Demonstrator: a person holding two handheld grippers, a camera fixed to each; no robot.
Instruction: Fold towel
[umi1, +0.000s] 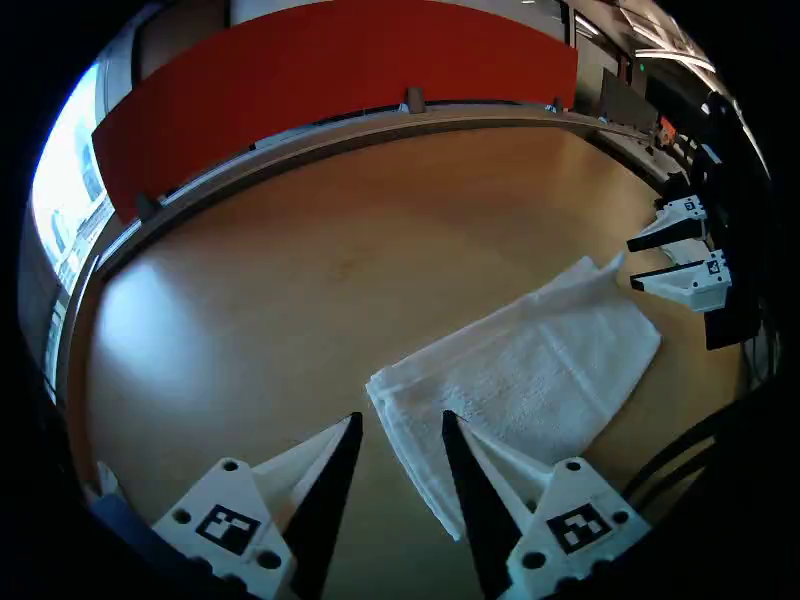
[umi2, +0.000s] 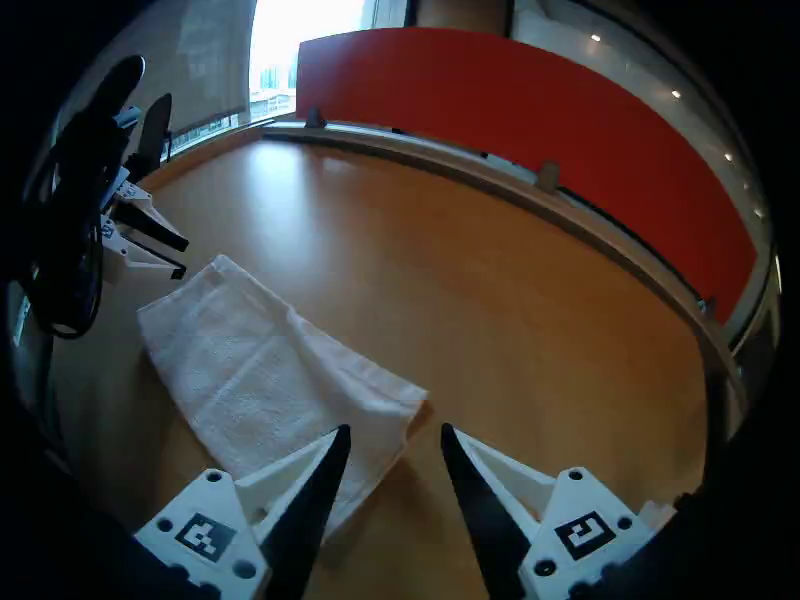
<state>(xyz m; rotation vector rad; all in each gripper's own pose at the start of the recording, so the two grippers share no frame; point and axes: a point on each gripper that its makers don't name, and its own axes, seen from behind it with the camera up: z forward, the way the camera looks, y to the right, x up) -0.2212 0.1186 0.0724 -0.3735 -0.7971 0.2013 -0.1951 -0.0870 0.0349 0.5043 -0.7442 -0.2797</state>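
Warm wooden table (umi1: 300, 280) all round, and on it lies the white towel (umi1: 540, 370), folded into a long band and flat on the wood. The left gripper (umi1: 398, 420) hangs over one end. Its fingers are wide apart and hold nothing; the towel's folded corner sits just ahead of the gap, and its edge runs under the right-hand finger. The right gripper (umi2: 395, 430) is at the opposite end, its fingers just as wide and empty. There the towel's corner slips beneath the left-hand finger, with bare wood ahead of the other one.

The left gripper view picks out stacked layers along the near fold and a loose corner poking up at the far end, just short of the other gripper's spread fingertips. The right gripper view gives a smoother top face and more of the long side. Behind each far gripper is a dark mass, too dim to make out. Beyond the fingers, a red panel (umi2: 540, 110) stands along the table's back edge, with a bright window (umi2: 300, 50) beside it.
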